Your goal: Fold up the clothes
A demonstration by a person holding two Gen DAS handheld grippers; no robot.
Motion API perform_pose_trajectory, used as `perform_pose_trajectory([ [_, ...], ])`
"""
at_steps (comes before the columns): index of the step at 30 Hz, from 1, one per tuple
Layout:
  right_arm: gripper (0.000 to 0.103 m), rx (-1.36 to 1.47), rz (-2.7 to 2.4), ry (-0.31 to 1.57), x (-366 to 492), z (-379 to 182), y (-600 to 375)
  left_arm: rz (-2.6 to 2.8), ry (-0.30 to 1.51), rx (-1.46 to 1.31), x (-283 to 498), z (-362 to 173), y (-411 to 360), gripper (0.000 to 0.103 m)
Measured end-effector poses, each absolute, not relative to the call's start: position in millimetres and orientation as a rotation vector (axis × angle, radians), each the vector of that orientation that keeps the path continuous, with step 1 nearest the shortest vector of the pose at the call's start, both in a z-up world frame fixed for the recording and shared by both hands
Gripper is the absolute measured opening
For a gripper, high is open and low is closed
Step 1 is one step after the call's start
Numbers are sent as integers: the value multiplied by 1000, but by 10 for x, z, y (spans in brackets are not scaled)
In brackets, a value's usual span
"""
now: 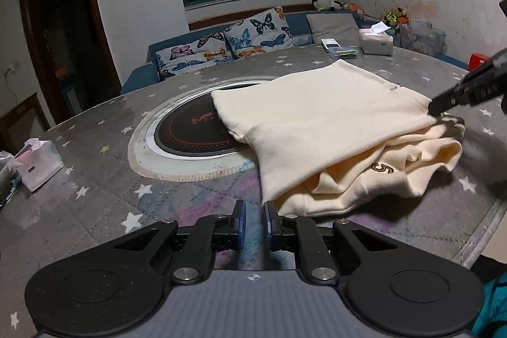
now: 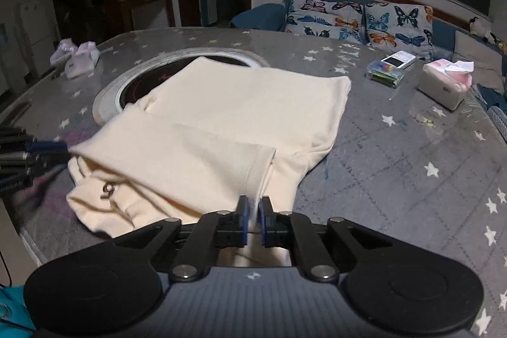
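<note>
Two grippers are seen at a cream garment point(image 2: 228, 116) lying on the star-patterned table point(image 2: 396, 148), partly over the round inset hob point(image 1: 193, 132). At far left, a pink tissue pack point(image 1: 39, 162) is set near the table edge. The left gripper point(image 1: 253, 219) is held just off the garment's near corner, its jaws parted by a narrow gap with nothing between them. The garment is judged partly folded: a smooth panel has been laid over, but bunched layers bearing a small embroidered mark point(image 1: 381, 168) are left loose underneath, so flattening and further folds remain. The right gripper point(image 2: 253, 219) is closed on the hemmed edge of the top layer. Further right, a clear box point(image 2: 385, 73) of small coloured items and a tissue box point(image 2: 443, 86) with a tissue drawn up are noted.
</note>
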State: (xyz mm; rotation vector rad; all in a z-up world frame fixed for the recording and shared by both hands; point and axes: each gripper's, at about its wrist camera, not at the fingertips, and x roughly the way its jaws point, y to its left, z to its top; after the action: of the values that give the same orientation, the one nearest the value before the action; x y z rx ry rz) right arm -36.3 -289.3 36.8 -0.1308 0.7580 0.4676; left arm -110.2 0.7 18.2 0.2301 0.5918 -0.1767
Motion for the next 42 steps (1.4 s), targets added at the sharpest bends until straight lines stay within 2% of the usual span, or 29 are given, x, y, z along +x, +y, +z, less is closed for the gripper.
perform_pose_trajectory([
  [2,10,-128,472,744,-348,433,-2924,-180,597,223,-1114,222,59,17],
  [12,12,-108,507,689,-119,484,-2841,-244,532,126,-750,536,-33,18],
  [18,12,-112,517,697,31,369,-2732,-319,538,142,-325,431,-352,18],
  [23,12,-131,512,733,86,223,-2741,-298,617,155,-45,216,-396,18],
  [33,16,-186,572,753,-227,272,-2741,-305,586,169,-274,239,-302,21],
  [42,16,-199,636,706,-359,345,-2575,-414,531,284,-775,252,-635,23],
])
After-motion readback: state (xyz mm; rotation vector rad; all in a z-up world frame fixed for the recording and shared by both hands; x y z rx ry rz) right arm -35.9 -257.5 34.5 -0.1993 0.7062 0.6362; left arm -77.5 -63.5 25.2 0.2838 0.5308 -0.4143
